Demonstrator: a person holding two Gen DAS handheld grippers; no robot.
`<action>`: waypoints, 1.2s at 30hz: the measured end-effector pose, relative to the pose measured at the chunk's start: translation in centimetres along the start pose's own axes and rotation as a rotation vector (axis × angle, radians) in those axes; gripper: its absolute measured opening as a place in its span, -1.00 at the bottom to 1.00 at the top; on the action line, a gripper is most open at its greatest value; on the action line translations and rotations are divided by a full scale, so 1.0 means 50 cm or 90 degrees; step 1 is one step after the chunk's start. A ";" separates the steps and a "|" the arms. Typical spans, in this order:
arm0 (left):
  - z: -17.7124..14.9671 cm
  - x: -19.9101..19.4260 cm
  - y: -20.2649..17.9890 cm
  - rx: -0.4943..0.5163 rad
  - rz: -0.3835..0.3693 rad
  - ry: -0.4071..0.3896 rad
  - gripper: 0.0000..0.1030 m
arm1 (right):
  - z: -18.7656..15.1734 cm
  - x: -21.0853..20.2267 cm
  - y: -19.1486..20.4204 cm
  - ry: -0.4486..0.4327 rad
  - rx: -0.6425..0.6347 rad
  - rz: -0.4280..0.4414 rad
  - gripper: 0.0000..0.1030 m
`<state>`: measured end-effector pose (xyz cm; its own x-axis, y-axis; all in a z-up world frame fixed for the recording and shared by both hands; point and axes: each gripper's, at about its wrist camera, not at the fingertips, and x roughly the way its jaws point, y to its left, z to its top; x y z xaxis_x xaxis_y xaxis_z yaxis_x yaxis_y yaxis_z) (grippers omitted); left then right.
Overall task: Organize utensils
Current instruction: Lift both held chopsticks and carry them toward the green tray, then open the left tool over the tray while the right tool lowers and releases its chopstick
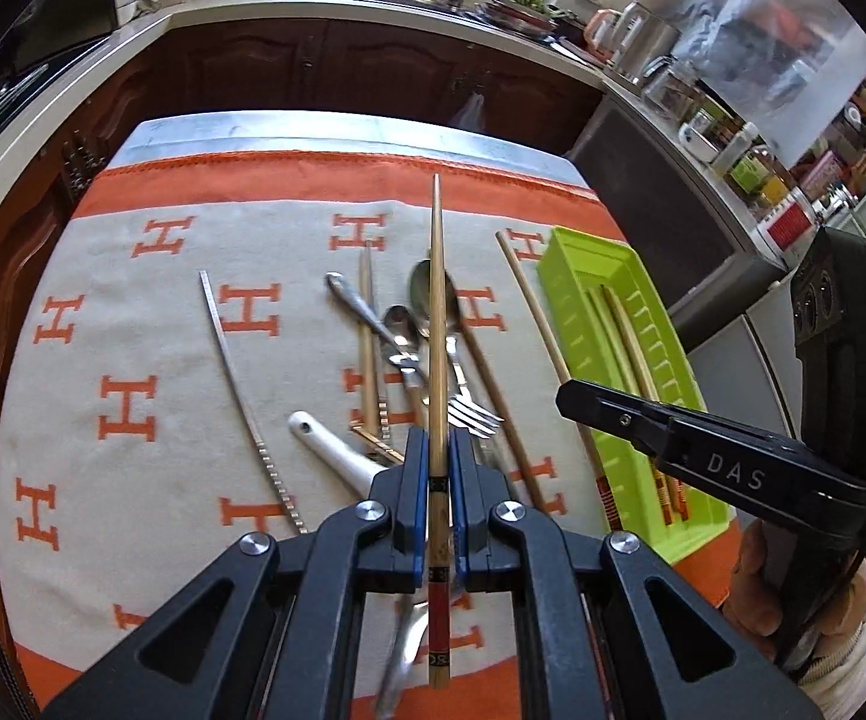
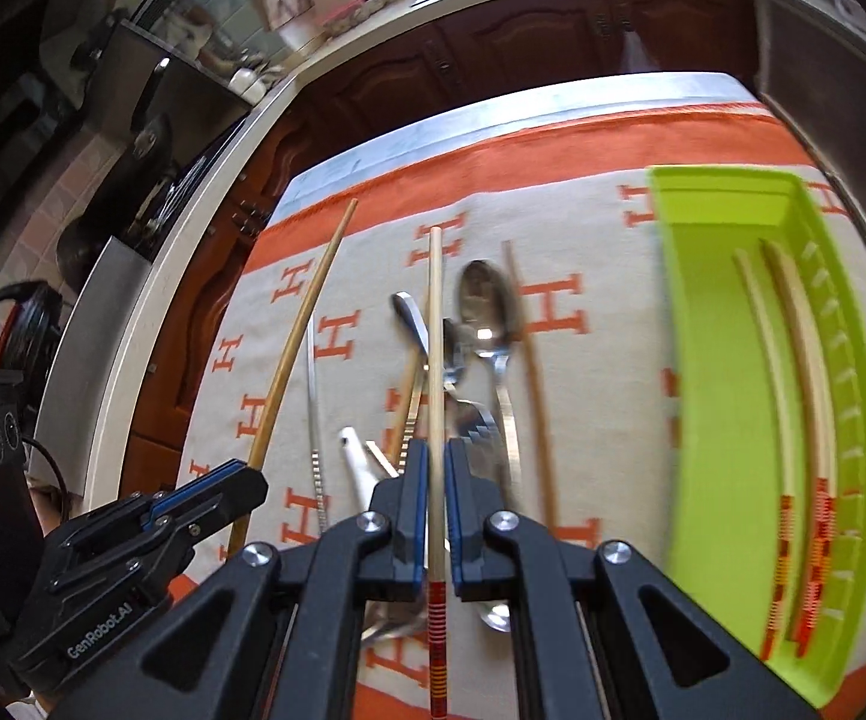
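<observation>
My left gripper (image 1: 439, 438) is shut on a wooden chopstick (image 1: 437, 300) with a dark and red end, held above a heap of utensils on the cloth. My right gripper (image 2: 436, 450) is shut on a pale chopstick (image 2: 436, 330) with a red-striped end, just to the right of the left one. The right wrist view shows the left gripper (image 2: 252, 477) at lower left with its brown chopstick (image 2: 306, 324). The right gripper (image 1: 568, 402) shows at the right in the left wrist view. A green tray (image 1: 583, 240) (image 2: 727, 177) on the right holds two chopsticks (image 2: 793, 360).
On the orange and cream cloth (image 1: 132, 312) lie spoons (image 1: 423, 294), a fork (image 1: 472, 414), a metal chopstick (image 1: 234, 372), a white handle (image 1: 330, 450) and a brown chopstick (image 2: 532, 372). Dark cabinets and a crowded counter stand beyond the table's far edge. A person's hand (image 1: 763, 588) grips the right tool.
</observation>
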<state>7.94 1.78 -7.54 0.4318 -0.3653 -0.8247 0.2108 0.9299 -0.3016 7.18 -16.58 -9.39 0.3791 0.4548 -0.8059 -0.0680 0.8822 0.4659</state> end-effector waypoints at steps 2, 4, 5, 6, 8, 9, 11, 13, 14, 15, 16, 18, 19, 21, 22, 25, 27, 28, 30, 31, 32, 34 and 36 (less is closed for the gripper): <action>0.007 0.013 -0.048 0.024 -0.013 0.011 -0.91 | -0.003 -0.024 -0.034 -0.012 0.011 -0.008 -0.90; 0.013 0.031 -0.100 0.048 -0.025 0.025 -0.91 | -0.007 -0.045 -0.066 -0.021 0.022 -0.014 -0.90; 0.016 0.036 -0.117 0.056 -0.030 0.030 -0.91 | -0.008 -0.054 -0.083 -0.026 0.026 -0.019 -0.90; 0.018 0.045 -0.141 0.066 -0.034 0.035 -0.91 | -0.009 -0.062 -0.097 -0.030 0.031 -0.024 -0.90; 0.022 0.064 -0.185 0.085 -0.040 0.047 -0.91 | -0.011 -0.075 -0.130 -0.037 0.041 -0.033 -0.90; 0.023 0.072 -0.199 0.091 -0.040 0.052 -0.91 | -0.012 -0.080 -0.145 -0.040 0.045 -0.038 -0.90; 0.026 0.092 -0.232 0.100 -0.041 0.063 -0.91 | -0.010 -0.087 -0.171 -0.043 0.054 -0.048 -0.89; 0.029 0.115 -0.259 0.103 -0.045 0.079 -0.91 | -0.009 -0.093 -0.196 -0.047 0.061 -0.055 -0.89; 0.029 0.124 -0.266 0.103 -0.047 0.087 -0.91 | -0.007 -0.095 -0.206 -0.048 0.064 -0.058 -0.89; 0.032 0.135 -0.272 0.103 -0.047 0.093 -0.91 | -0.006 -0.096 -0.216 -0.051 0.067 -0.064 -0.89; 0.033 0.145 -0.280 0.103 -0.048 0.100 -0.91 | -0.004 -0.097 -0.223 -0.052 0.068 -0.068 -0.89; 0.034 0.163 -0.288 0.102 -0.047 0.110 -0.91 | 0.002 -0.095 -0.238 -0.053 0.074 -0.076 -0.89; 0.034 0.171 -0.293 0.099 -0.047 0.115 -0.91 | 0.003 -0.094 -0.245 -0.053 0.072 -0.082 -0.89; 0.034 0.186 -0.294 0.095 -0.049 0.123 -0.90 | 0.011 -0.091 -0.259 -0.052 0.070 -0.093 -0.89; 0.033 0.191 -0.296 0.093 -0.047 0.127 -0.83 | 0.014 -0.088 -0.264 -0.051 0.069 -0.099 -0.88; 0.030 0.198 -0.296 0.095 -0.041 0.130 -0.53 | 0.022 -0.079 -0.274 -0.049 0.062 -0.135 -0.88; 0.028 0.195 -0.300 0.100 -0.032 0.124 -0.50 | 0.025 -0.073 -0.282 -0.043 0.063 -0.145 -0.88; 0.027 0.193 -0.301 0.105 -0.026 0.121 -0.50 | 0.025 -0.071 -0.286 -0.042 0.067 -0.144 -0.87; 0.027 0.191 -0.300 0.111 -0.015 0.118 -0.49 | 0.021 -0.070 -0.290 -0.041 0.068 -0.141 -0.87; 0.025 0.188 -0.298 0.113 -0.009 0.116 -0.49 | 0.019 -0.068 -0.289 -0.039 0.067 -0.141 -0.87; 0.026 0.185 -0.296 0.115 -0.005 0.115 -0.49 | 0.017 -0.066 -0.290 -0.037 0.067 -0.142 -0.87; 0.022 0.178 -0.289 0.117 0.005 0.108 -0.49 | 0.011 -0.063 -0.290 -0.034 0.065 -0.144 -0.87; 0.019 0.170 -0.284 0.120 0.014 0.104 -0.48 | 0.006 -0.061 -0.290 -0.029 0.065 -0.144 -0.87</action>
<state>9.44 -14.58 -9.82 0.2935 -0.3183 -0.9014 0.3695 0.9074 -0.2001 7.31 -30.78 -13.58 0.4158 0.2394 -0.8774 0.1153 0.9431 0.3119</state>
